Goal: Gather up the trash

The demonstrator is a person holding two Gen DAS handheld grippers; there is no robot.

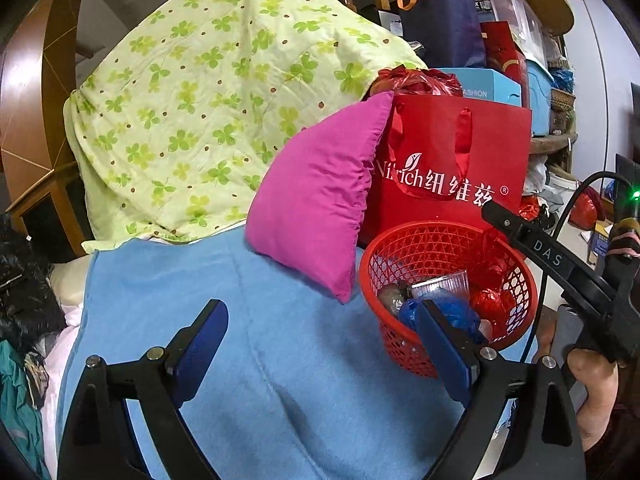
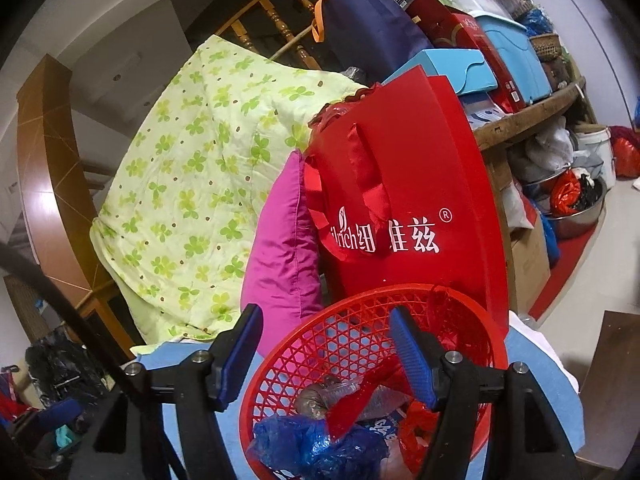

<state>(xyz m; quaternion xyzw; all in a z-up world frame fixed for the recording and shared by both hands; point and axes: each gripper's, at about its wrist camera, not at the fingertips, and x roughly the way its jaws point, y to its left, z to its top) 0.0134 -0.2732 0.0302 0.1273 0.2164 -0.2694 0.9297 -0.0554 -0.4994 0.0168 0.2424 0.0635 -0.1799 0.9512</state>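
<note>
- The left tool (image 1: 320, 344) hangs spread wide over the blue blanket (image 1: 248, 360), nothing between its pads.
- The right tool (image 2: 326, 354) is spread too, one pad outside the red basket (image 2: 348, 332) and one over it, gripping nothing.
- The basket stands on the blanket, touching the pink pillow (image 1: 316, 204), in front of the red bag (image 1: 444, 160).
- Trash (image 2: 320, 444) lies inside it: crumpled blue and red plastic, a clear cup.
</note>
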